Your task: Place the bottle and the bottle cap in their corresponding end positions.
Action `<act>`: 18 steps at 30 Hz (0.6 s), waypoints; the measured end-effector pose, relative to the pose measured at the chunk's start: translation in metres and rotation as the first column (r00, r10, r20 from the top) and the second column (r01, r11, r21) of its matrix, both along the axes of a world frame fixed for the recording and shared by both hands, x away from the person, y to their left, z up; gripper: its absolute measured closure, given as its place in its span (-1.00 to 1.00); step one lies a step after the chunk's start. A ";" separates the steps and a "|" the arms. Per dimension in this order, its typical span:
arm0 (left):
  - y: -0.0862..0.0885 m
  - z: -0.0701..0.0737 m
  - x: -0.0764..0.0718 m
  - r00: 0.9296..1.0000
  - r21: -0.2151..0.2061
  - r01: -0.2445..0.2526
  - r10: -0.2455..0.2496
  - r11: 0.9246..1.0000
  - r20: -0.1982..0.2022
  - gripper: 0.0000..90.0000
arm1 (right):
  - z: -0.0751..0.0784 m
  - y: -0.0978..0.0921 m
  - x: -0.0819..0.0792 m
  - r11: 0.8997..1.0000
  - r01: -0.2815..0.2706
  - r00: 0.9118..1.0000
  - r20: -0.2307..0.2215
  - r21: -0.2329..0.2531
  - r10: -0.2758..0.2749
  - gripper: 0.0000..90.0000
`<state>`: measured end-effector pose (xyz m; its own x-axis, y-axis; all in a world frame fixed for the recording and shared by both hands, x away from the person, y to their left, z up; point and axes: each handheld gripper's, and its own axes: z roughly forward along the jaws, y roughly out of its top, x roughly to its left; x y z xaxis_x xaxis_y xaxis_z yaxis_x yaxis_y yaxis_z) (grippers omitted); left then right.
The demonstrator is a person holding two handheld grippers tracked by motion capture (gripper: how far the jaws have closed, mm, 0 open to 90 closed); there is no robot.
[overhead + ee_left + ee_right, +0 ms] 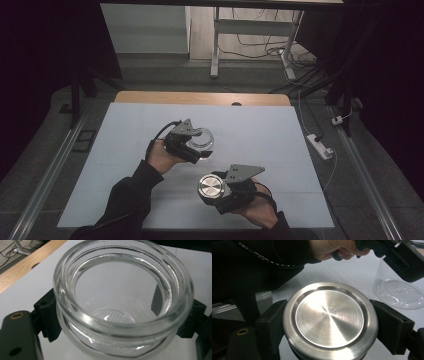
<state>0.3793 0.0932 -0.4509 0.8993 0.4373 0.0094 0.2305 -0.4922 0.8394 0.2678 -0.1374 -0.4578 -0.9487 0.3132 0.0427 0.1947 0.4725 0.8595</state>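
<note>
My left gripper [199,148] clamps the clear round glass jar [200,139] mid-table; my right gripper [216,192] grips the round brushed-steel lid [210,187] just beside it. Lid's off; next, centre it over the mouth.

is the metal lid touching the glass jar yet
Apart. In the high view the metal lid, held in the right gripper, sits nearer the person than the glass jar in the left gripper, bare table between them.
</note>
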 end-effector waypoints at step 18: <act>-0.008 -0.018 0.021 1.000 0.000 -0.024 0.024 1.000 0.002 -0.66 | -0.025 0.004 0.010 0.999 0.031 0.999 -0.018 -0.035 -0.032 -0.57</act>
